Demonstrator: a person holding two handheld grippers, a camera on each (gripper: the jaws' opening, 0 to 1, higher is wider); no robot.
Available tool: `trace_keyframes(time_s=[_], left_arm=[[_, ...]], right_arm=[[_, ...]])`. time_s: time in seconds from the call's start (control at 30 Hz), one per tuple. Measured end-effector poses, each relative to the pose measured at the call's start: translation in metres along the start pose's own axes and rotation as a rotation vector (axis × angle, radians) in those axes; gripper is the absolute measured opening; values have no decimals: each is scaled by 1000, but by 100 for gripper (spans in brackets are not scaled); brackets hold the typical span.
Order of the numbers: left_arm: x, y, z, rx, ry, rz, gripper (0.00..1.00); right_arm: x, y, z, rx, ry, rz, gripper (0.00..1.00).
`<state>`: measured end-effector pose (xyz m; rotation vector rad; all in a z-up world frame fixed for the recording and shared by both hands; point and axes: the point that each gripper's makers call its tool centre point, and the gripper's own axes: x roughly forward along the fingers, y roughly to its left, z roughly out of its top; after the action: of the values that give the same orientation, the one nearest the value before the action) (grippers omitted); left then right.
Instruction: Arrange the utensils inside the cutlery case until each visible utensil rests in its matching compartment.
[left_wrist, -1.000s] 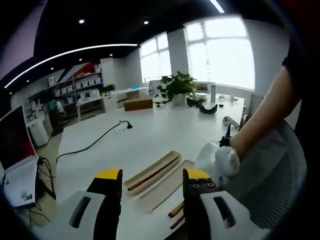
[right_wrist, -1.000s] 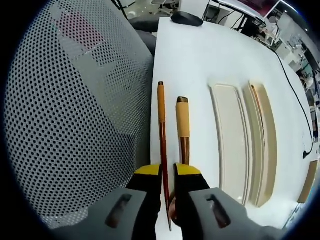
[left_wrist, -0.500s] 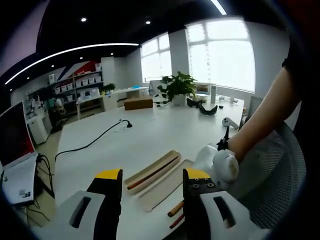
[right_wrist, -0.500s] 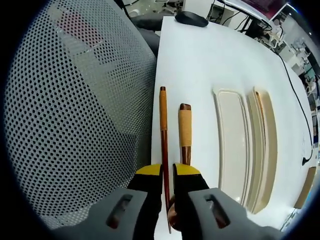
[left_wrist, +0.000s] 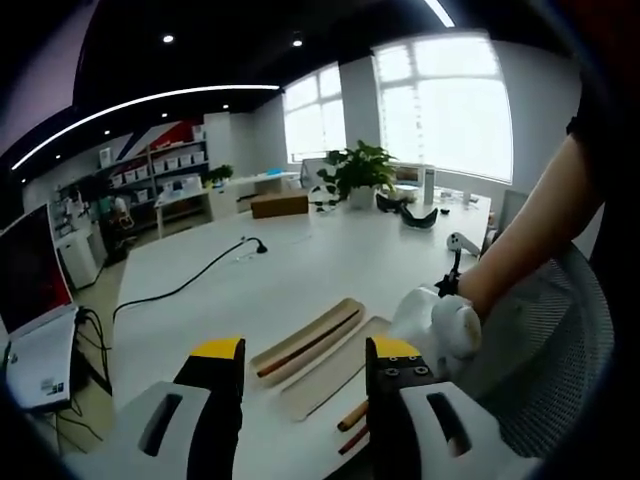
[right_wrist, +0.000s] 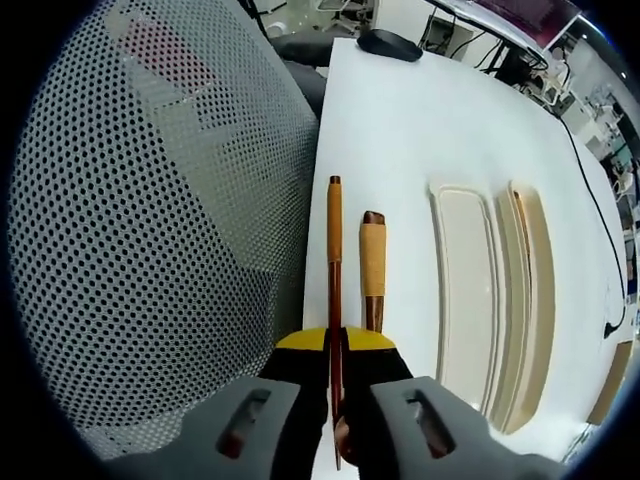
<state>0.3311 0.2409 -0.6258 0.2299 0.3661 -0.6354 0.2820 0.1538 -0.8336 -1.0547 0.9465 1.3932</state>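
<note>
While the right gripper (right_wrist: 336, 340) pinches a chopstick (right_wrist: 334, 262), a mesh chair (right_wrist: 150, 230) crowds alongside.

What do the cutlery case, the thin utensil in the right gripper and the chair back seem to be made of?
Cutlery case: looks like smooth cream plastic with a soft sheen, possibly wheat-fibre composite.
Thin utensil: tan matte handle, perhaps wood, joined to a glossy reddish-brown stem.
Chair back: grey mesh, regularly perforated, likely plastic or fabric.
Right gripper is clamped on the utensil.

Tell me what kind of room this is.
Most likely an open-plan office: a long white table with a cable, shelving along the far wall, a potted plant by large windows, and a mesh chair.
</note>
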Motion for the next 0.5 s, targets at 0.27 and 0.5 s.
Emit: trace_keyframes(time_s=[0.27, 0.5], left_arm=[[1, -2, -2, 12, 17, -4, 49], [1, -2, -2, 12, 15, 3, 49]], right_arm=[[0, 1, -1, 11, -15, 6, 0], [-1, 1, 0, 3, -26, -11, 0]])
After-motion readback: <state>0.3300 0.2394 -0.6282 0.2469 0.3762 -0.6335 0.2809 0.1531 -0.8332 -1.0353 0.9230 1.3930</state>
